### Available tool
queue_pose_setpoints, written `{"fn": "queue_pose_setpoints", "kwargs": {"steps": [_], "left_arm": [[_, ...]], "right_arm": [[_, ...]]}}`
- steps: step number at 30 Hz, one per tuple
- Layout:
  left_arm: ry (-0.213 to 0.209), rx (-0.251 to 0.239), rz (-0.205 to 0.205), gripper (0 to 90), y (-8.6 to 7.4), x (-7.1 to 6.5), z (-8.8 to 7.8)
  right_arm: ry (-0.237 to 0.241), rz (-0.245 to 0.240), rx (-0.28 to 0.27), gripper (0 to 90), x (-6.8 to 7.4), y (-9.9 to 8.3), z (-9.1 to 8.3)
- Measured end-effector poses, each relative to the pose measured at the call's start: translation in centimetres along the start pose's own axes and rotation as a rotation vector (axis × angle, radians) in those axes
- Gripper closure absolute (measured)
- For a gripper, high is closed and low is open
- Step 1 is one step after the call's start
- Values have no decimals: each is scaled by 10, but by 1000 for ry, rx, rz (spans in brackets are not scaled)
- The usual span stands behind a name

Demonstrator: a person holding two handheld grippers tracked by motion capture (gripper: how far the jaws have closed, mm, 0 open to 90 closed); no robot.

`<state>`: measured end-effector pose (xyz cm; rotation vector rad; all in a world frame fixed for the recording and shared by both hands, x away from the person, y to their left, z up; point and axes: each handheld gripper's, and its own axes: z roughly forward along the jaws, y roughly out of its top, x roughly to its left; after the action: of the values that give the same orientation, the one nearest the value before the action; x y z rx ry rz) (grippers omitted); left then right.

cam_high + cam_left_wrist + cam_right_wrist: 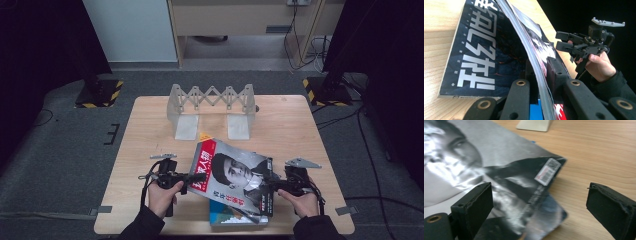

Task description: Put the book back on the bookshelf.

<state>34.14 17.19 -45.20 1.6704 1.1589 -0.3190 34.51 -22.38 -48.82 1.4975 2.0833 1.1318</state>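
Wooden table (150, 130) from the high view, magazine (235, 175) lifted at its near edge over a blue book (225, 216), left gripper (192, 177) at its left edge, right gripper (272, 183) at its right, folding rack (212, 102) behind, left gripper view, jaws pinching the magazine's (534, 50) page edge above a dark book cover (481, 50), right gripper view, jaws spread, one over the magazine's (499, 175) corner, one over the table.

Black-and-white portrait magazine (237, 179) with red spine strip; dark blue, white-lettered book (484, 50); pale wood table (150, 130).

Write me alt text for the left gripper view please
The left gripper is shut on the edge of a magazine, lifting it off a dark book on the wooden table. Beyond, a hand holds the right gripper.
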Motion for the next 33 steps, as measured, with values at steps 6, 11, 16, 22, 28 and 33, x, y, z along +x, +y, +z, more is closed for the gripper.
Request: {"fn": "queue_pose_setpoints", "kwargs": {"steps": [6, 11, 16, 22, 28, 33], "left_arm": [[-5, -34, 4, 822, 8, -5, -7], [-17, -68, 10, 844, 15, -9, -13], [-22, -106, 18, 856, 22, -14, -21], [-22, -148, 23, 860, 31, -20, -28], [-40, -190, 43, 861, 43, -28, -34], [-45, -218, 55, 861, 49, -34, -37]], "right_arm": [[-47, 16, -6, 76, -15, 1, -3], [-84, 25, 2, 77, -26, 0, -4], [-120, 25, 14, 77, -36, -1, -4], [-167, 8, 55, 77, -49, -5, 1], [-198, -10, 77, 72, -56, -8, 3], [-220, -6, 82, 71, -66, -10, 5]]}}
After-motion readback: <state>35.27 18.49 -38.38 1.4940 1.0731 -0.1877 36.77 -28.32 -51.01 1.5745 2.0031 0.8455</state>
